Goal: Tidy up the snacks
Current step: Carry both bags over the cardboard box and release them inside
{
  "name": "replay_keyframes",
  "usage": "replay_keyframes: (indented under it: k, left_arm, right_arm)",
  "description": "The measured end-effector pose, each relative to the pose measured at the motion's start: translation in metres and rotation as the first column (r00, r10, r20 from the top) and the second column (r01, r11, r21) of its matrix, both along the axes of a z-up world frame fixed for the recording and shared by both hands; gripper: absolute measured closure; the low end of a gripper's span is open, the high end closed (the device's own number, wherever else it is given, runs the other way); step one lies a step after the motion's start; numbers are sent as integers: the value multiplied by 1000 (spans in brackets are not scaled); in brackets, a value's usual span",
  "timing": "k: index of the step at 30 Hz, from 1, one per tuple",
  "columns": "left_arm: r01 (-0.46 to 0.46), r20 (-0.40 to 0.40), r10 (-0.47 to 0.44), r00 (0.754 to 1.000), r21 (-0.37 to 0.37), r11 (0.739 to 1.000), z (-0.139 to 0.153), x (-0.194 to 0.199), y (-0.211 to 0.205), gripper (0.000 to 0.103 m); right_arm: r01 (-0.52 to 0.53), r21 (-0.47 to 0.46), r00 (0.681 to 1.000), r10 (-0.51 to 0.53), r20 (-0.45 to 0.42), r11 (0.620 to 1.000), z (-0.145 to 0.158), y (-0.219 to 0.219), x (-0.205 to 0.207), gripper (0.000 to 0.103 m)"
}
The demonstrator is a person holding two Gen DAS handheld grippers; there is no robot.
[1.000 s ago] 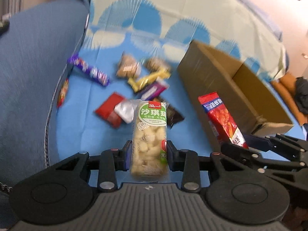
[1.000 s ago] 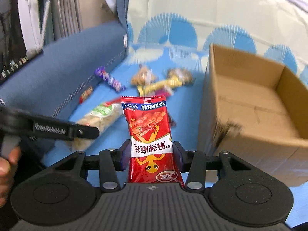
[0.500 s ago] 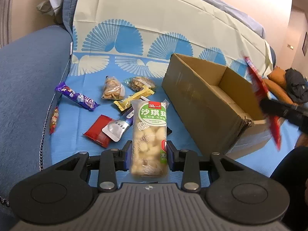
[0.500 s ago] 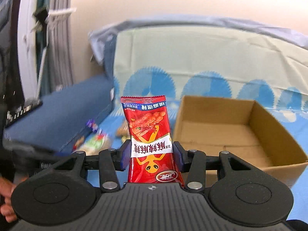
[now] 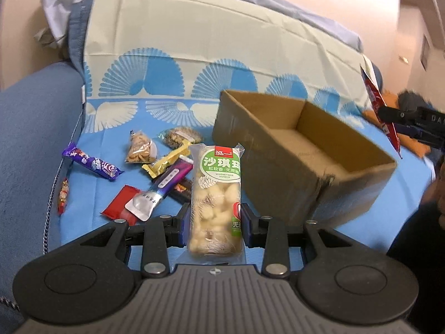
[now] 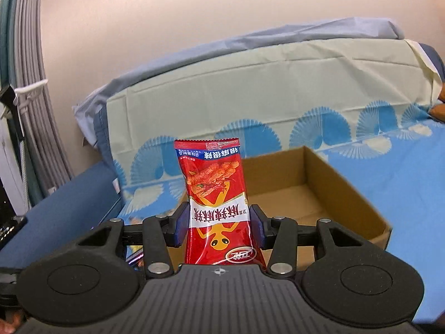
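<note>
On a blue sofa [image 5: 25, 144] draped with a fan-print cover [image 5: 178, 64], loose snacks lie scattered at far left: a purple candy bar [image 5: 93, 162], a small red sweet [image 5: 62, 196], a flat red sachet [image 5: 119, 201] under a silver-tipped pouch [image 5: 155, 194], and two clear bags of nuts [image 5: 140, 150], all crinkly film and foil. Just to their right, the left gripper [image 5: 215, 222] is clamped on a clear, green-labelled pack of puffed rice cake [image 5: 215, 194], pinched near its lower end so the soft block stands upright and clear of the pile. Further right sits the open cardboard box [image 5: 278, 172], plain brown with a bare floor and a scuffed near corner, apparently the bin meant to receive the snacks. At far right, the right gripper [image 6: 219, 225] is closed on a glossy red chili-snack packet [image 6: 217, 200], gripped across its waist with the crimped top seam up and the box directly beyond it, seemingly poised for a drop inside. Neither packet has yet reached the box; both hang in the air near it, each slack wrapper held by its sides.
</note>
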State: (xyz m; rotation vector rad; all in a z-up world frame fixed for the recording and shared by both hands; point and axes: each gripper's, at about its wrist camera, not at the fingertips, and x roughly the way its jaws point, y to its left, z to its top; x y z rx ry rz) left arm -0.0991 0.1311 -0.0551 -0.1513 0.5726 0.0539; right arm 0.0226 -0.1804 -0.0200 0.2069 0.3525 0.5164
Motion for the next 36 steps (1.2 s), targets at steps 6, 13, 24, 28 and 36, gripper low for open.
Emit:
replay_keyframes:
  k: [6, 13, 24, 28, 36]
  left_arm:
    - [-15, -18, 15, 1000, -27, 1000, 22, 22, -18, 63]
    - [19, -30, -19, 999, -1, 1000, 59, 56, -50, 63]
    - [63, 51, -63, 997, -10, 998, 101, 113, -104, 63]
    - [41, 34, -39, 999, -47, 998, 99, 137, -115, 63]
    - [-16, 8, 16, 1000, -70, 997, 100, 170, -123, 52]
  right_arm:
    - [-4, -8, 996, 5, 89, 1000, 7, -26, 37, 55]
    - [37, 89, 999, -38, 5, 995, -18, -42, 61, 55]
    - [55, 85, 998, -55, -1, 995, -23, -40, 70, 55]
    - [78, 95, 997, -78, -4, 992, -24, -43, 71, 55]
    - [88, 84, 996, -87, -11, 993, -26, -43, 74, 55]
